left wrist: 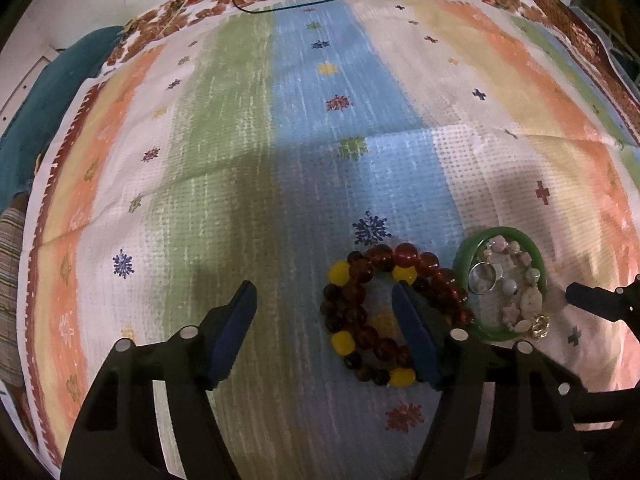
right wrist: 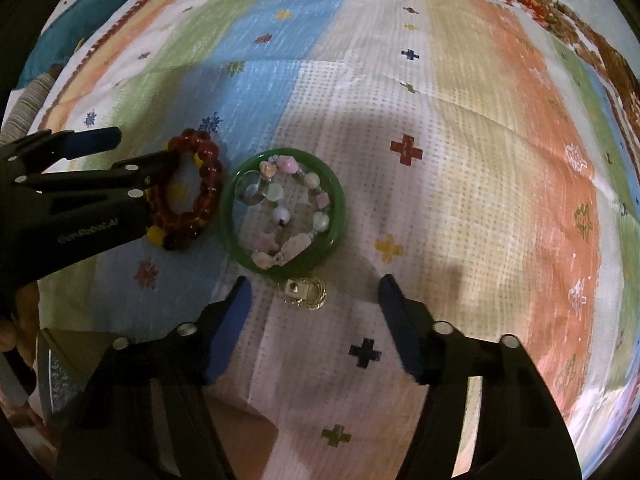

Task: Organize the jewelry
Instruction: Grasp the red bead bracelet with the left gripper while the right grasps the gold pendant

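- left gripper (left wrist: pixel 324 300) released, one finger over bead bracelet (left wrist: pixel 360 300)
- right gripper (right wrist: pixel 312 296) released, near bangle (right wrist: pixel 336 216), gold piece (right wrist: pixel 304 292) between fingers

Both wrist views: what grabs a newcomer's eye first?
The green bangle ringing a pastel bead bracelet and a clear ring, mid-cloth. Left of it, the red and yellow bead bracelet lies under the open left gripper. Gold earrings sit before the open right gripper.

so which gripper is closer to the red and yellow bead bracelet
Left. The left gripper is open with one finger over the bead bracelet. The right gripper is open further off, past the green bangle.
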